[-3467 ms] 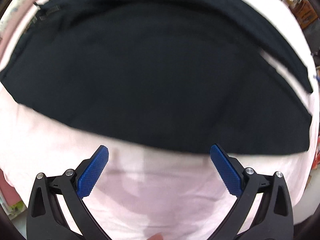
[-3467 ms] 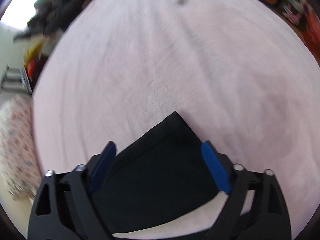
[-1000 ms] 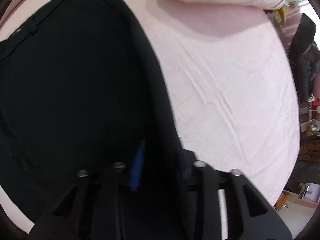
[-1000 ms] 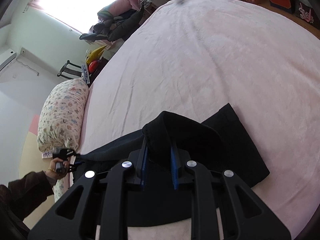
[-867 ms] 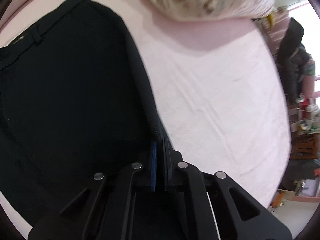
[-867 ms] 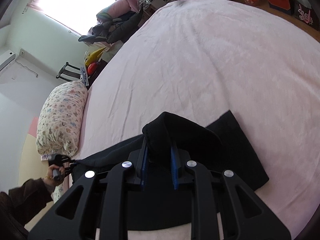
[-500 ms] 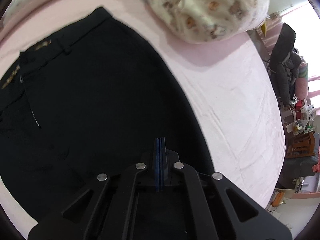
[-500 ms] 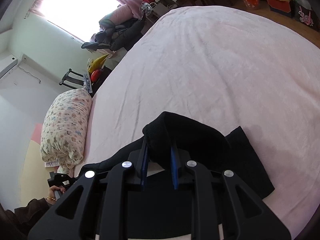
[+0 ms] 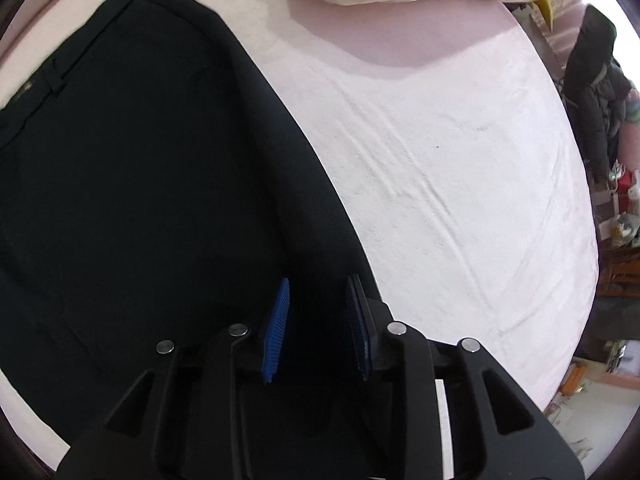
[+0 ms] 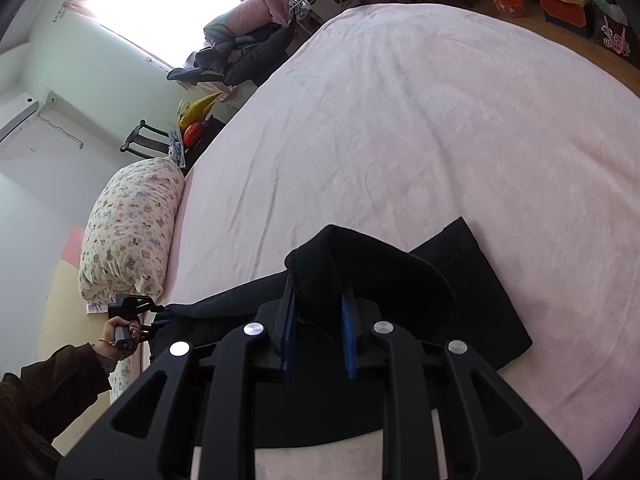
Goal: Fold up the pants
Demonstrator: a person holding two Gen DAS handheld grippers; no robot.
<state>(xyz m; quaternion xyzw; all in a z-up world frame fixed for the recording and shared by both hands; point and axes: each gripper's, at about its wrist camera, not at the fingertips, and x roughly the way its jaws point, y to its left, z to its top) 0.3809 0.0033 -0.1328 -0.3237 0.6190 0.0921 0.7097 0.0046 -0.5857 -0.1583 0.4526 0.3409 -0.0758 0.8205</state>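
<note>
Pants (image 9: 140,184), black, lie spread on the pink bed (image 9: 460,200); we see the waistband at the far left of the left wrist view, and a floral pillow (image 10: 128,232) beyond it at the far edge. Our right gripper (image 10: 318,332) is clamped on a raised bunch of the pants' fabric. Our left gripper (image 9: 318,320) has just been opening; its blue pads (image 9: 276,332) stand apart above the pants' right edge, gripping nothing. A hand (image 10: 120,330) holds it.
</note>
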